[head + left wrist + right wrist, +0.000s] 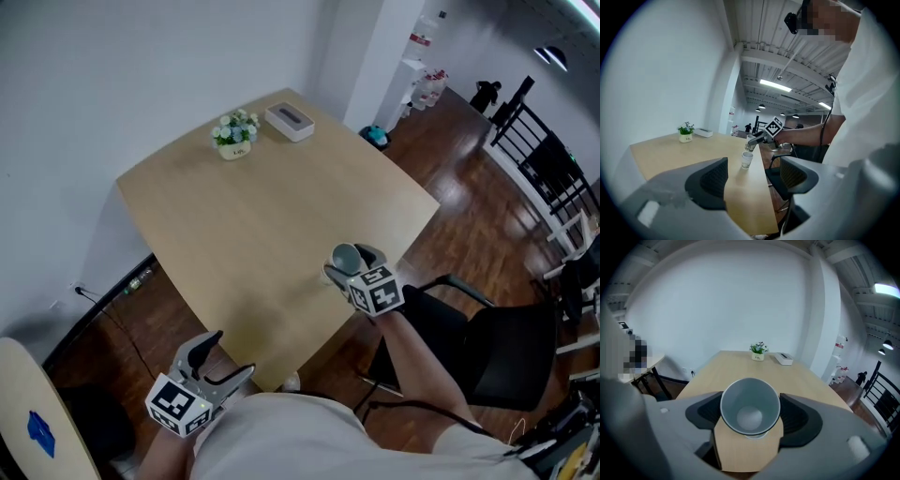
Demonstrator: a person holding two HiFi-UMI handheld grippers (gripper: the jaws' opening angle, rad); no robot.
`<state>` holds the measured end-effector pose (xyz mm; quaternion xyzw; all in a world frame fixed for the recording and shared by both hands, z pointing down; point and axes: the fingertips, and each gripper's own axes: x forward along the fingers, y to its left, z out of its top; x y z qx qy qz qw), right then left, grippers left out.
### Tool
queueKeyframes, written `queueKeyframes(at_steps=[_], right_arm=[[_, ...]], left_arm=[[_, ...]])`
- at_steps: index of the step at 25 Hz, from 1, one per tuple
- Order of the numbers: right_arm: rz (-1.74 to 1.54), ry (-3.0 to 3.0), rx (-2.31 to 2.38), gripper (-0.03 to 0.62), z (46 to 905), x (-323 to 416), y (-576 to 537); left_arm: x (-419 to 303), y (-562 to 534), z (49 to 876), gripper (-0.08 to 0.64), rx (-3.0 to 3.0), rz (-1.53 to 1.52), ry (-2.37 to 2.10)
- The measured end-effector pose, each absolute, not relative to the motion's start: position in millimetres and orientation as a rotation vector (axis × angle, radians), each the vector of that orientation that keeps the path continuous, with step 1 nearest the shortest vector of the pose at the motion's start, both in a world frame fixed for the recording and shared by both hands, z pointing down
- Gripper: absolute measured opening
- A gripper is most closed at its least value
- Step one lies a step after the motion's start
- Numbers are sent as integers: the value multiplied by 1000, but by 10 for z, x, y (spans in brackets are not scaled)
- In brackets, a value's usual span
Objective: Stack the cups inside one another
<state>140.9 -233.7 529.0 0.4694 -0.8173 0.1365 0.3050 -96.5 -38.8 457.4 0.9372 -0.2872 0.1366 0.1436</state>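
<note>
The right gripper [353, 265] is closed on a grey-white paper cup [750, 406], its jaws pressing the cup's sides, and holds it just above a second cup [746, 160] that stands upright on the wooden table [262, 216] near its right edge. The left gripper [230, 354] hangs at the table's near edge, well apart from both cups, with its jaws wide and nothing between them. At the far end stand a small potted plant [234, 134] and a white box [289, 120].
</note>
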Motion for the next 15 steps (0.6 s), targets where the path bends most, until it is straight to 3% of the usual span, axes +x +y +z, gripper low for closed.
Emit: queueKeyframes(at_steps=[11,15], right_arm=[[451,-2148,1180,380,5826,1592,-2429],[435,-2167,1193,430,5700,1582,-2405]], left_arm=[[-821,-451,4672,368,2651,425,-883],[-864,-420,4644,368,2650,425,-899]])
